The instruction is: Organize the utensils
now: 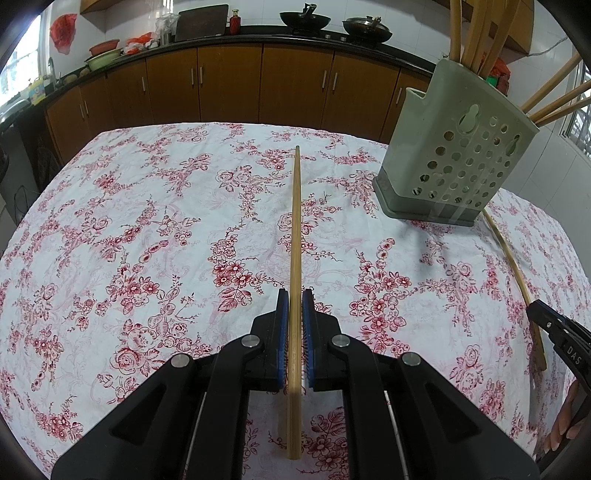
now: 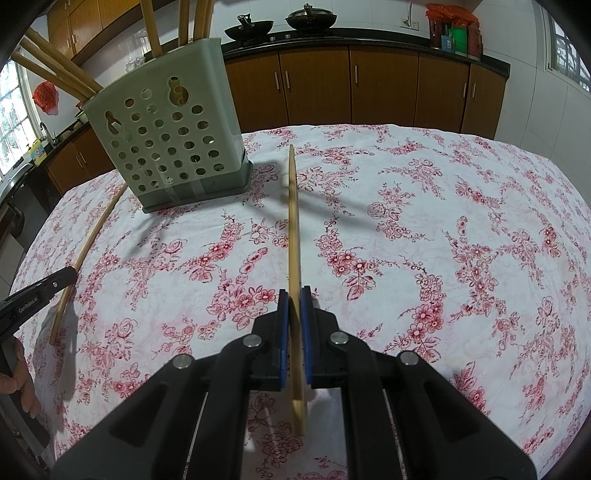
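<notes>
Table (image 1: 110, 229) with a white, red-flowered cloth fills both views; on it stands a pale green perforated holder (image 1: 454, 162), upright, already holding several chopsticks (image 1: 476, 33) that lean out of its top. The left hand-held gripper (image 1: 295, 299) is pinching one chopstick (image 1: 295, 221) between its blue pads, and the right hand-held gripper (image 2: 294, 295) is pinching another chopstick (image 2: 292, 221) the same way, both jaws pressed tight on the wood. Each stick runs forward along the fingers, tip pointing down and away over the cloth, tail sticking back past the pads. Looks like both sticks are up off the table, holder between the two grippers and a bit farther away. Step in hand, by my read: carry each stick to the holder and drop it in. To do it well: raise the tip above the rim first, tilt the stick closer to upright, aim for an open gap and not at the sticks already leaning there, go one hand at a time so the two sticks don't cross, and release only once the lower end is inside. Each stick is thin, long, plain light bamboo, slightly tapered, smooth, so likely to pivot in the pads if bumped.
</notes>
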Motion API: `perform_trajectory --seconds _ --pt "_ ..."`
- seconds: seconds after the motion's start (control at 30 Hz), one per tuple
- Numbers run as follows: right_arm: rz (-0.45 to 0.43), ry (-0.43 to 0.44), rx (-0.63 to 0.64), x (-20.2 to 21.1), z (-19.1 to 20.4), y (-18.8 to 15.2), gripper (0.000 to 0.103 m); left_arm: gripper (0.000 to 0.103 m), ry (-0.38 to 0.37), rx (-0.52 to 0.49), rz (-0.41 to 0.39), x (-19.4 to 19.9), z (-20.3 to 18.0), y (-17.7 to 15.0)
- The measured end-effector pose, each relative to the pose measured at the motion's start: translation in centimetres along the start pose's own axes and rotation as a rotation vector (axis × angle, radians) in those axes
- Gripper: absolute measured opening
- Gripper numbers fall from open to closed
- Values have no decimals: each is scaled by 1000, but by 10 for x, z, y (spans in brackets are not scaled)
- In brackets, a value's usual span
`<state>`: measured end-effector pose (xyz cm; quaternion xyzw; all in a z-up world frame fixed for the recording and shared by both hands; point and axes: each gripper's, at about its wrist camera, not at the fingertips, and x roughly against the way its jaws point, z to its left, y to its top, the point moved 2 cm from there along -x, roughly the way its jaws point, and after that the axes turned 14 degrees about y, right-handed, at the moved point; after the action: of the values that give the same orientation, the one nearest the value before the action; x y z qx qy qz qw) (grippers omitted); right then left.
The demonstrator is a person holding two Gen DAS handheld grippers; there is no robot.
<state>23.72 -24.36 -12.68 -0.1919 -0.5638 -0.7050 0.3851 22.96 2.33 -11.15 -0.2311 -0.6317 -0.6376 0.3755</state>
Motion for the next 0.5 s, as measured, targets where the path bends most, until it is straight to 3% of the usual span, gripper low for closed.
perform_trajectory --seconds 0.2,0.5 --pt "3 3 10 7 1 -8 9 9 19 -55 -9 5 -2 -7" --pt "2 13 4 9 1 -11 9 8 14 -51 -8 9 3 -11"
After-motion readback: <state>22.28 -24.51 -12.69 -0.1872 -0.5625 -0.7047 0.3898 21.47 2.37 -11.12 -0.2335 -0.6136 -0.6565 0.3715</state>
